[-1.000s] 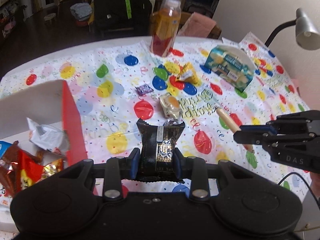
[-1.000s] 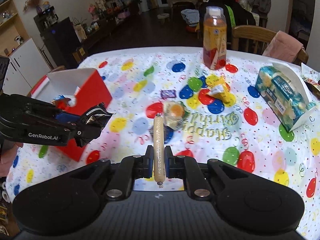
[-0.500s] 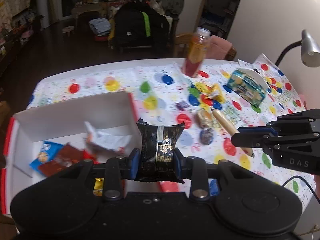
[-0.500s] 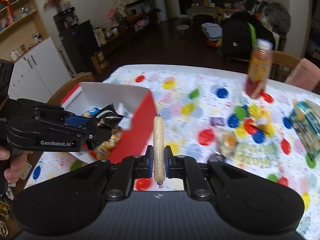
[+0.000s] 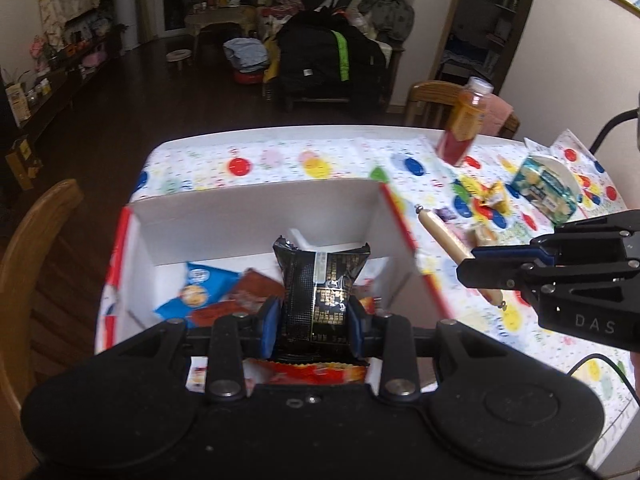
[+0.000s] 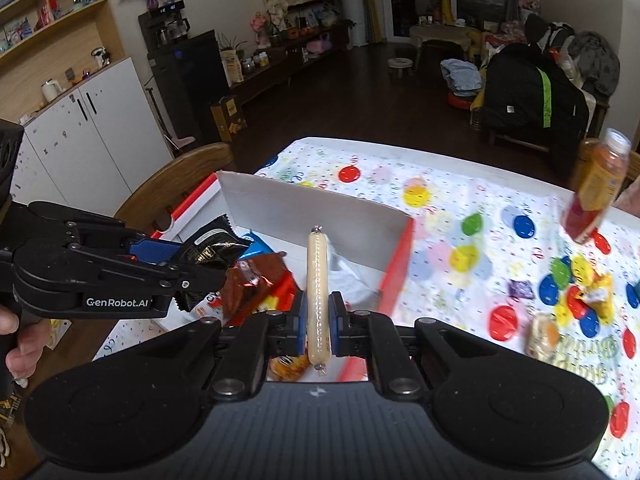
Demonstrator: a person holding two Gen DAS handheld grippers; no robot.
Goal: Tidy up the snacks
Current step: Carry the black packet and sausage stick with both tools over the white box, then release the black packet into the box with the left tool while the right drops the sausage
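Note:
My left gripper [image 5: 313, 327] is shut on a black snack packet [image 5: 318, 284] and holds it above the open red-and-white box [image 5: 256, 216]. Seen from the right wrist, the same left gripper [image 6: 180, 264] hangs over the box [image 6: 312, 210] with the black packet [image 6: 212, 246]. My right gripper [image 6: 318, 322] is shut on a pale sausage stick [image 6: 318, 280], upright, over the box's near right corner. In the left wrist view the right gripper [image 5: 474, 266] and its sausage stick [image 5: 444, 236] sit just right of the box. Several wrapped snacks [image 5: 208, 292] lie inside.
On the balloon-print tablecloth [image 6: 460, 216] lie loose snacks [image 6: 592, 288], a juice bottle [image 6: 596, 192] and a blue-green carton [image 5: 546, 192]. A wooden chair [image 5: 32, 264] stands at the table's left edge. A hand [image 6: 16, 344] grips the left handle.
Both grippers have swung left from the snack-strewn middle of the table to above the box, each still holding its snack.

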